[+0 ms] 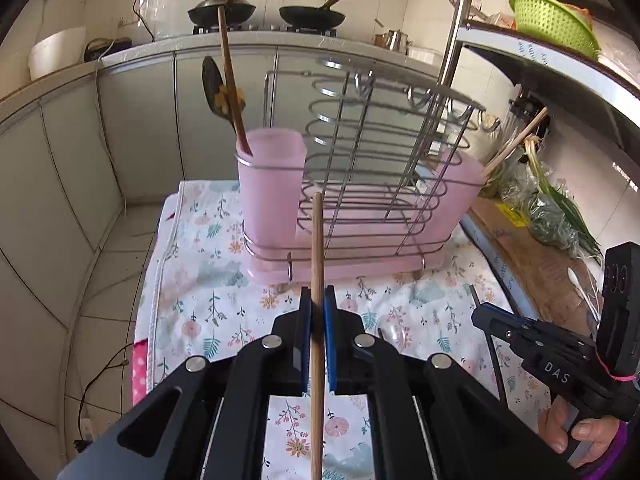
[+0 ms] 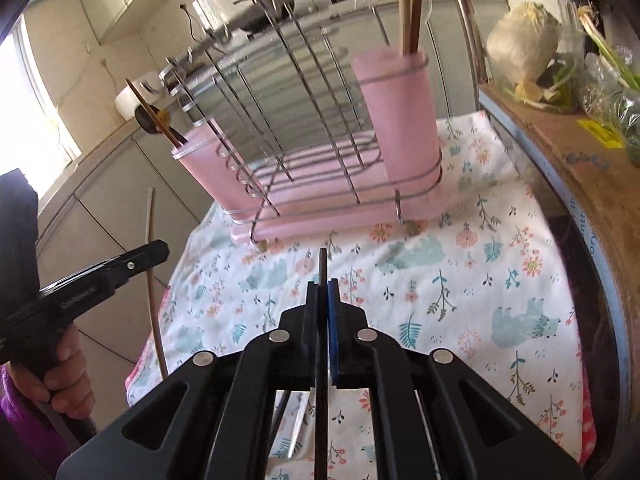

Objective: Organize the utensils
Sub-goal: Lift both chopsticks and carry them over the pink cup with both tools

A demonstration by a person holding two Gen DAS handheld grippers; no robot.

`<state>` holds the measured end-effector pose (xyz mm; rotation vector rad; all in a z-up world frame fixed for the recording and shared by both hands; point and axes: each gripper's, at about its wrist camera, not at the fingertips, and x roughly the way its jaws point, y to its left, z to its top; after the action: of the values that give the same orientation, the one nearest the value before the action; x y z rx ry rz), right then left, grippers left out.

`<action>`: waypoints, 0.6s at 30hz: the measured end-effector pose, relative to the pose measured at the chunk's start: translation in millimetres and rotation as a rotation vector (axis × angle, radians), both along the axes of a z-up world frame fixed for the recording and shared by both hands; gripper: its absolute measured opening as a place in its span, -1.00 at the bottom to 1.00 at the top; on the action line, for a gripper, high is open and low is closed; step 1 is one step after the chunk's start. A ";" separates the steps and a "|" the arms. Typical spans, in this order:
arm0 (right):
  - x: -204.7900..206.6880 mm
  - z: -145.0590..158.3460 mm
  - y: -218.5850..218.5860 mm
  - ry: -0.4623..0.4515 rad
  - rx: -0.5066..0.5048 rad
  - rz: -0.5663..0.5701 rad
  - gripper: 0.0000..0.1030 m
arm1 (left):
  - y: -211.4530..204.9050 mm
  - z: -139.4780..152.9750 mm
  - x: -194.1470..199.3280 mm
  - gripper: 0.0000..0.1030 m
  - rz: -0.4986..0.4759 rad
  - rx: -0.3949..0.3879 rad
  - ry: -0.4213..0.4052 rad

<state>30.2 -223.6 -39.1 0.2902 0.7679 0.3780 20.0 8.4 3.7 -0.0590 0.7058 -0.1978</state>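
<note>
A wire utensil rack (image 1: 372, 160) with two pink cups stands on a floral cloth (image 1: 208, 248). The left pink cup (image 1: 270, 188) holds a wooden chopstick (image 1: 229, 60) and a dark spoon (image 1: 214, 88). My left gripper (image 1: 318, 312) is shut on a light wooden chopstick (image 1: 318, 240) that points up toward the rack. My right gripper (image 2: 322, 300) is shut on a thin dark chopstick (image 2: 322, 268), in front of the rack (image 2: 288, 128). The right pink cup (image 2: 400, 128) holds two sticks (image 2: 412, 4). The right gripper also shows in the left wrist view (image 1: 520, 332).
A cardboard box (image 2: 576, 152) with greens and a cabbage (image 2: 524, 40) lies right of the cloth. Cabinets and a counter with woks (image 1: 312, 16) are behind. A green colander (image 1: 552, 20) sits on a shelf. Another utensil (image 2: 300, 428) lies on the cloth below my right gripper.
</note>
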 end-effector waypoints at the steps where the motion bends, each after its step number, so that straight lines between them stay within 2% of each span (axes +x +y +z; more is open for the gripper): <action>1: -0.8 3.7 0.4 -0.014 0.004 -0.003 -0.90 | 0.7 5.7 -3.0 -0.90 -0.002 -0.008 -0.020; 9: -6.9 31.5 -5.1 -0.088 0.024 -0.025 -0.91 | 14.8 30.2 -5.2 -0.90 0.003 -0.095 -0.082; 18: -3.3 81.7 -32.6 -0.177 0.098 -0.064 -0.91 | 34.7 59.6 8.8 -0.90 0.005 -0.169 -0.132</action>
<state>26.8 -256.1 42.6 0.3671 0.5659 0.3757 28.7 43.1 63.2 -0.2078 0.5561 -0.2540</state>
